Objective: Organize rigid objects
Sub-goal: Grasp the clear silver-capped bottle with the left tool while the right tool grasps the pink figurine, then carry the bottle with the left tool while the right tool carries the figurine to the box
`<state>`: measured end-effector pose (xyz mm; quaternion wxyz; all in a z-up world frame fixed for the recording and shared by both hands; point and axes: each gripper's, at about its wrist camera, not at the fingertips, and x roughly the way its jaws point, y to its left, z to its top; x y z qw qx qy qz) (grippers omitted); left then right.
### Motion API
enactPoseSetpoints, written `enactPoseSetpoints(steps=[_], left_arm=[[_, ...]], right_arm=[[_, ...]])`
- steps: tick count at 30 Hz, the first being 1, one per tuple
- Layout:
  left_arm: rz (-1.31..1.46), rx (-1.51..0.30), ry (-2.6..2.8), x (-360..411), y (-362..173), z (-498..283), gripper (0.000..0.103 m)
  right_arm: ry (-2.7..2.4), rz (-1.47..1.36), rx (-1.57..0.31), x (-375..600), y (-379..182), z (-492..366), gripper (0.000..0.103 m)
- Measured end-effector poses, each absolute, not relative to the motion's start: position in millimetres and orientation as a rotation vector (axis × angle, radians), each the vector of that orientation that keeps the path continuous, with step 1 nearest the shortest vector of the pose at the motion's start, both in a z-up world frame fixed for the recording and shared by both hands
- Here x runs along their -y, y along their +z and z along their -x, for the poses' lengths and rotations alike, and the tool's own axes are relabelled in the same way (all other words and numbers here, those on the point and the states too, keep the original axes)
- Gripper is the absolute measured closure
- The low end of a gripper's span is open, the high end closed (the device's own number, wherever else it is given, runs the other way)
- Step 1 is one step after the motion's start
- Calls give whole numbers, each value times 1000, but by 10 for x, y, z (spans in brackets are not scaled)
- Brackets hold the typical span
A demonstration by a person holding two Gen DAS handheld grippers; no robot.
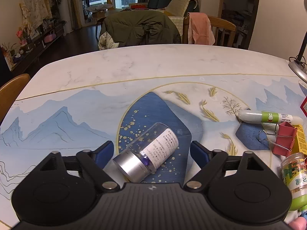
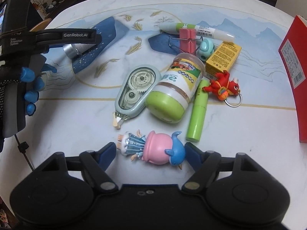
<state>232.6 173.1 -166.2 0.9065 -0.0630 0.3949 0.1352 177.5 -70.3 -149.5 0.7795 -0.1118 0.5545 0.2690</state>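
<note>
A clear bottle with a silver cap (image 1: 147,154) lies on its side on the table, between the open fingers of my left gripper (image 1: 151,153); the fingers do not touch it. It also shows in the right wrist view (image 2: 73,49), under the left gripper. My right gripper (image 2: 150,153) is open around a pink and blue toy figure (image 2: 153,149) lying on the table. Whether its pads touch the toy I cannot tell.
A cluster lies mid-table: correction tape dispenser (image 2: 134,90), green-lidded jar (image 2: 172,90), green tube (image 2: 198,111), red dragon keychain (image 2: 223,86), yellow box (image 2: 223,57), pink binder clip (image 2: 187,40), teal item (image 2: 205,48), white glue pen (image 2: 197,30). A red box (image 2: 295,72) stands at right. A lamp base (image 1: 297,67) sits far right.
</note>
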Motion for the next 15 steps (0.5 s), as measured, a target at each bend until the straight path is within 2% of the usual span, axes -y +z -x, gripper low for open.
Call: enactPoseSetpoints(steps=[4, 6, 8, 15], left_arm=[[122, -829, 284, -1732, -1684, -2342, 41], [125, -838, 281, -1736, -1696, -2338, 56], [131, -845, 267, -1731, -1705, -2324, 64], [129, -838, 269, -1674, -1676, -2250, 65]], right_arm=[[586, 247, -1198, 708, -1486, -1764, 28], [591, 244, -1200, 716, -1481, -1762, 28], [595, 240, -1204, 727, -1476, -1755, 29], [611, 224, -1197, 787, -1439, -1732, 29]])
